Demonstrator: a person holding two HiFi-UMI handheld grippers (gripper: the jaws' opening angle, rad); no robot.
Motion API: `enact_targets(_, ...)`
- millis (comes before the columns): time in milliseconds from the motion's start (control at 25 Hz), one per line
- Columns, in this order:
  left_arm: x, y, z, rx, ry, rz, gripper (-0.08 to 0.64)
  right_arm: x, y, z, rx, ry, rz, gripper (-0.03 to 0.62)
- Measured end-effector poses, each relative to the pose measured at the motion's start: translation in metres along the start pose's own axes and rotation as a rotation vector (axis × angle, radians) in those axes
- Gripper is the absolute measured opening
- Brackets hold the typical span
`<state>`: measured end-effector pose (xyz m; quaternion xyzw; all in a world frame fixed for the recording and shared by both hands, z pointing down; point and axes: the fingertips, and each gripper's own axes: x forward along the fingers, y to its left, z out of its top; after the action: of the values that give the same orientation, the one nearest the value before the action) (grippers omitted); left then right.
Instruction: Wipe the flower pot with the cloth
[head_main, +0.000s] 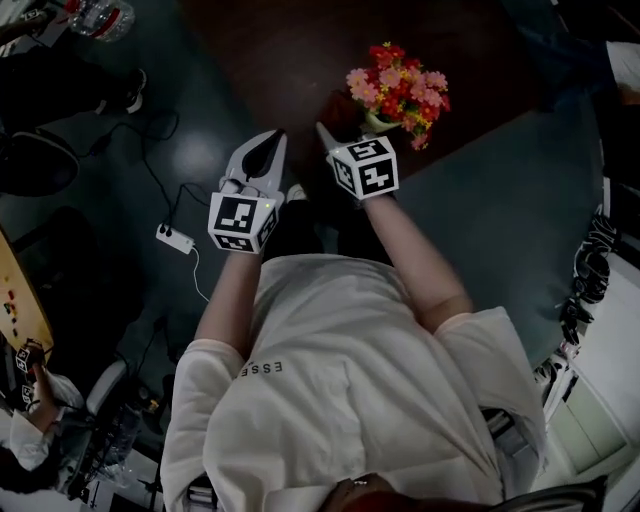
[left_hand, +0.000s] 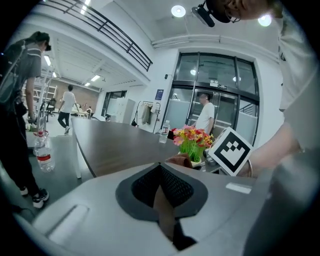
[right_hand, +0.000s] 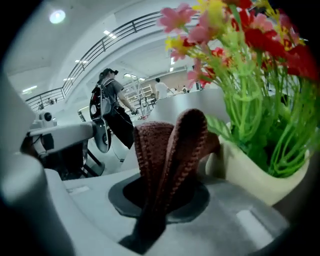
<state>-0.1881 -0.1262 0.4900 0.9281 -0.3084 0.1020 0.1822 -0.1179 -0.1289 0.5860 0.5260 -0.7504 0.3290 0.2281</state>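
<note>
1. The left gripper (left_hand: 160, 170) is closed tight with nothing in it.
2. The right gripper (head_main: 328, 135) clamps a brown cloth (right_hand: 170, 145).
3. The cloth is just beside the cream pot (right_hand: 250, 172).
4. The pot holds flowers (right_hand: 240, 50) and stands on the dark bench (head_main: 280, 60).

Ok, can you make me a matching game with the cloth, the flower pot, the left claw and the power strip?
Things:
1. cloth
2. flower pot
3. left claw
4. power strip

Places or states:
A. lying on the floor
B. shut tight
C. pinched in the right claw
D. standing on the dark table, full of bright flowers

Right pairs: 1-C, 2-D, 3-B, 4-A
</note>
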Motion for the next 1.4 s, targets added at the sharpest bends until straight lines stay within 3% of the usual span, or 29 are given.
enact_targets(400,0.020,-0.007,-0.010,-0.017,0.027,-0.108,0.013,-0.020,-0.023,-0.017,0.136,0.008,-0.057,0.048)
enact_targets(720,0.030,-0.022,-0.012,-0.007,0.042,-0.118,0.012,-0.051,-0.051,-0.040,0.194,0.023,-0.075,0.048)
enact_targets(1080,0.036,-0.044,-0.010,-0.020,0.035,-0.025,0.012,-0.080,-0.083,-0.058,0.204,0.062,-0.026,0.049)
enact_targets(1400,0.046,-0.090,-0.009,-0.043,-0.002,0.090,0.014,-0.118,-0.125,-0.073,0.143,0.112,0.047,0.049)
